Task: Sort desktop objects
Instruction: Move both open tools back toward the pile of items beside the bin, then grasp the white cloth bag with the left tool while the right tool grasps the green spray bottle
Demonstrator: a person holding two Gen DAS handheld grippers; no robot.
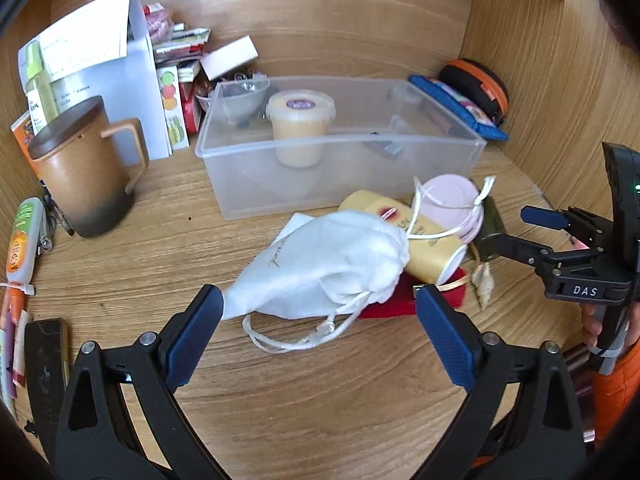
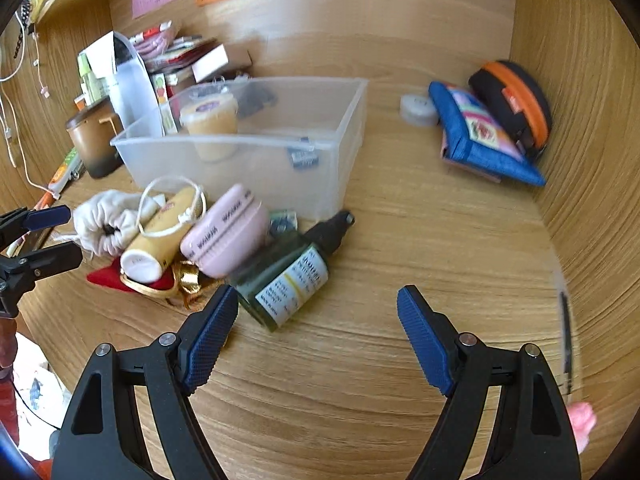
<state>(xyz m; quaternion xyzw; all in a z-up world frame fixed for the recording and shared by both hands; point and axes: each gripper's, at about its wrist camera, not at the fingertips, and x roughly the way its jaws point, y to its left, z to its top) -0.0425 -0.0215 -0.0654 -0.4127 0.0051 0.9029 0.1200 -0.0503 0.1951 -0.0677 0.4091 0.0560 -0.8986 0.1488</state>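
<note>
Both jaws wide, nothing held. Left hand-held gripper (image 1: 318, 326) straddles white drawstring pouch (image 1: 332, 260) on the wooden surface (image 1: 320, 400). Right hand-held gripper (image 2: 318, 330) beside dark green bottle (image 2: 288, 280). Yellow tube (image 2: 164, 240) and pink case (image 2: 226, 232) piled before clear plastic bin (image 2: 344, 148).

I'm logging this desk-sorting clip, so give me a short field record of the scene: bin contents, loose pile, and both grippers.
surface: wooden desk
bin: clear plastic bin, holding a lidded tub and small items too unclear to name
loose pile: white drawstring pouch, yellow tube, pink round case, dark green bottle, red pouch
left gripper: jaws open, pouch just ahead, not gripped
right gripper: jaws open, nothing between them, bottle by its left pad
</note>
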